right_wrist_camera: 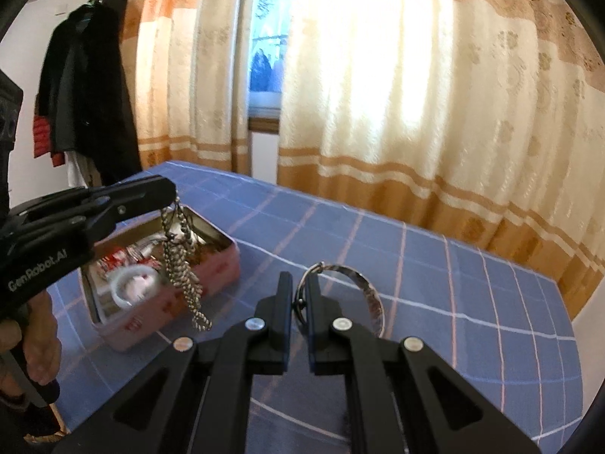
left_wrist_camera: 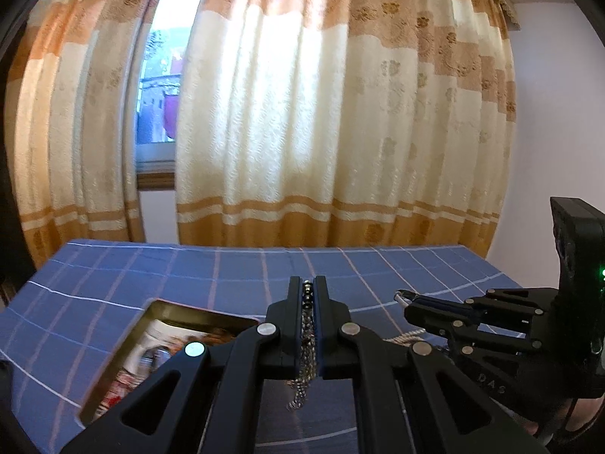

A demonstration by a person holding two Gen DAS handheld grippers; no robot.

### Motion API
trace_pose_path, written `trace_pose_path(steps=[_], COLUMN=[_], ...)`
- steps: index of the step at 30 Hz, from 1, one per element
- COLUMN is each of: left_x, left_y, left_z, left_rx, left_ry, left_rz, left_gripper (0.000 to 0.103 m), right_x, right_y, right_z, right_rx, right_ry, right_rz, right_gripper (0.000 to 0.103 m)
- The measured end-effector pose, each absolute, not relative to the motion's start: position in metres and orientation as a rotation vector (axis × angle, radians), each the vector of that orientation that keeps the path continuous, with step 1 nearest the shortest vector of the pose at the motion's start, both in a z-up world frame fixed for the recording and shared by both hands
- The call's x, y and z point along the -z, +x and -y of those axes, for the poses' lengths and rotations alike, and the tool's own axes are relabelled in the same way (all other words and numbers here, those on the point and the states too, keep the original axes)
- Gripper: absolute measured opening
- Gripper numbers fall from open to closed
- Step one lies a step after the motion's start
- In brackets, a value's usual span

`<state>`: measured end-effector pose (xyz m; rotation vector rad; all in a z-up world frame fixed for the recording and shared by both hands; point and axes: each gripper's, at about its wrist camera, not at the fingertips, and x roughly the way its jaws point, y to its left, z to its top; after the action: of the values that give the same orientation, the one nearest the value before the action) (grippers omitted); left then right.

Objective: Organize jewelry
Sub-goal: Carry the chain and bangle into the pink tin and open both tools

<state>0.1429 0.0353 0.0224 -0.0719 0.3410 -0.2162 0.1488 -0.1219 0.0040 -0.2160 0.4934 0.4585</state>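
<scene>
- We take the tin (right_wrist_camera: 211, 265) as our landmark: it sits open on the blue checked cloth (right_wrist_camera: 453, 302), with a white ring-shaped piece (right_wrist_camera: 132, 283) and other small items inside.
- Our left gripper (left_wrist_camera: 309, 291) has its fingers pinched tight on a chain (left_wrist_camera: 304, 378); in the right wrist view the chain (right_wrist_camera: 181, 265) hangs in doubled loops just above the tin's near side.
- Our right gripper (right_wrist_camera: 298, 291) has its fingers nearly together on a small ring joined to a shiny bangle (right_wrist_camera: 372, 299), held above the cloth to the right of the tin.
- We judge the chain light and limp: it will swing, bunch and snag on the tin's rim, so gripping the gathered top, as now, suits it best.
- The bangle looks stiff, smooth and slippery; held by its small ring it can pivot, so a grip on the band itself would be steadier.
- Both pieces seem headed for the tin; neither is yet inside.
</scene>
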Motion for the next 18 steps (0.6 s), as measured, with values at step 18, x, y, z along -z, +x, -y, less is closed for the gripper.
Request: trace_pose_path(steps=[18], left_x=[-0.072], left_y=[0.123], left_z=[-0.109], left_rx=[0.068], left_ry=[-0.053], left_rz=[-0.229], left_gripper=[0.004], right_x=[-0.032], right_y=[0.140], right_z=[0.050], right_rx=[-0.602], right_ry=[-0.245], right_rz=[-0.395], right_gripper=[0.008])
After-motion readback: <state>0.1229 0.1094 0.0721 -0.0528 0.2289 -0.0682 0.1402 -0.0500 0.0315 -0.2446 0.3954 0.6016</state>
